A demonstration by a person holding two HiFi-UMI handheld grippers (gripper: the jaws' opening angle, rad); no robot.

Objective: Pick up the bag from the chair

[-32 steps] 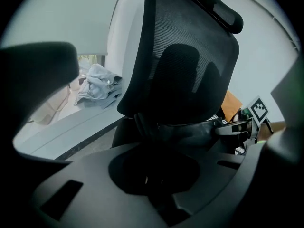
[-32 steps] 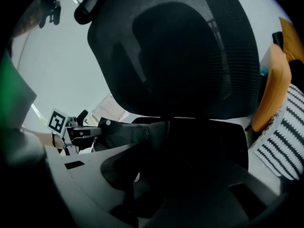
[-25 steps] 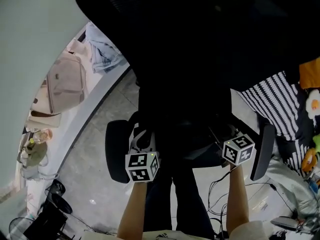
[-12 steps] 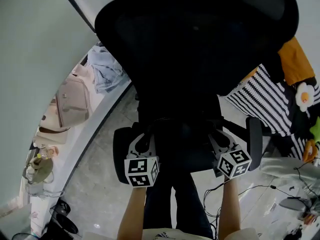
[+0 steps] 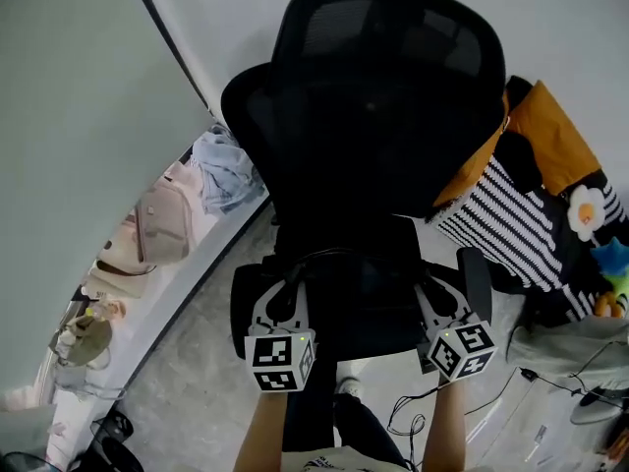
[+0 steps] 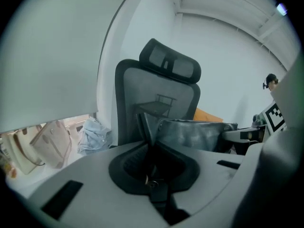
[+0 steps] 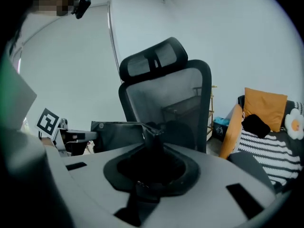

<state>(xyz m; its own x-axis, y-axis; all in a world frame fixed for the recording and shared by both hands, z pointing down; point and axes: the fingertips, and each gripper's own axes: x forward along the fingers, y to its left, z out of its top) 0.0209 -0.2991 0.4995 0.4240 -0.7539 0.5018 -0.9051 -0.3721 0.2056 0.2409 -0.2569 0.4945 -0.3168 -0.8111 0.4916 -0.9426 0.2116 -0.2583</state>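
We hold the bag [image 5: 362, 298] between us, low over the front of the chair [image 5: 383, 116] seat. Whether its bottom rests on the seat we cannot tell, since black lies on black in the head view. The left gripper [image 5: 287, 288] has its jaws closed on the left strap [image 6: 144, 125]. The right gripper [image 5: 428, 293] has its jaws closed on the right strap [image 7: 151, 127]. Each strap runs up out of the jaws toward the bag's top edge.

We judge the bag to be soft, like leather. Its body looks creased and slack in both gripper views, so it will sag and swing rather than keep its shape. The sheen suggests a smooth skin that could slip, so the narrow straps are the better hold. Taking both at once keeps the mouth level. We guess it is light to middling in weight, though what it holds is hidden. The armrests [image 5: 475, 283] stand close on either side, and a straight lift should clear them.

The seat is dark, and the chair's back and headrest are mesh. Around it are a pale wall [image 5: 79, 116] and a grey floor [image 5: 192, 362]. At left lie a beige bag [image 5: 162, 226] and blue cloth [image 5: 228, 170]. At right are an orange cushion [image 5: 545, 131] and a striped cushion [image 5: 511, 229]. Cables [image 5: 413, 421] trail on the floor near our feet.
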